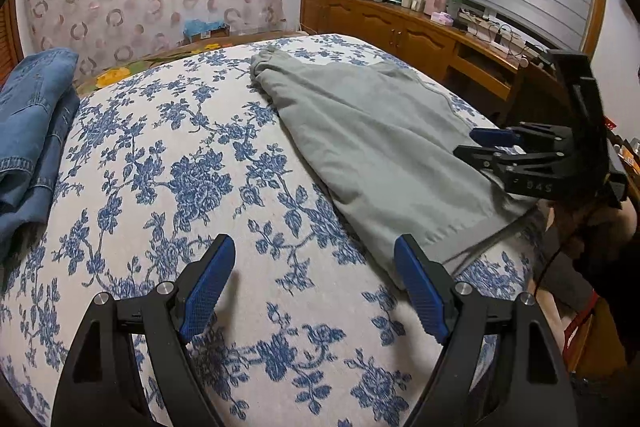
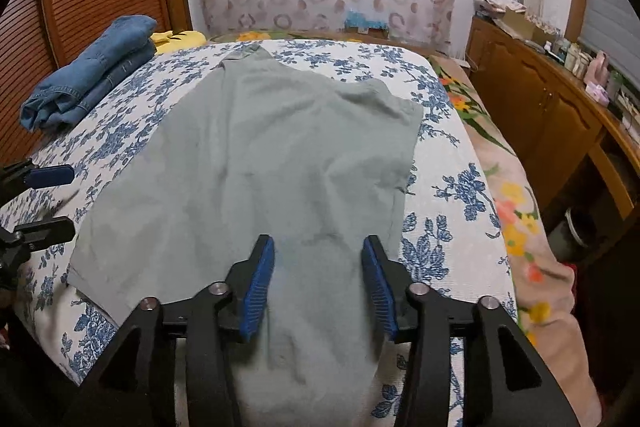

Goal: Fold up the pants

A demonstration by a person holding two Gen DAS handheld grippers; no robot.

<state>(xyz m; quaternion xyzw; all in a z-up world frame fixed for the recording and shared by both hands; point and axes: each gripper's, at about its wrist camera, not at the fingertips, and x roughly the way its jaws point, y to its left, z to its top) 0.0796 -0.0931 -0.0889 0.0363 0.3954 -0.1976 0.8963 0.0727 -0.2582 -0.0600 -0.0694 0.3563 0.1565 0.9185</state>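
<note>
Grey-green pants lie spread flat on the blue-flowered bedspread, one narrow end reaching toward the far side of the bed. My right gripper stands open over the near end of the pants, cloth lying under and between its blue pads without being pinched. In the left wrist view the right gripper shows at the pants' right edge. My left gripper is open over bare bedspread, its right finger just by the pants' near corner. In the right wrist view the left gripper appears at the far left.
Folded blue jeans lie stacked at the bed's left edge. A wooden cabinet crowded with small items runs along the right wall. A flowered blanket hangs off the bed's right side. A patterned curtain hangs behind.
</note>
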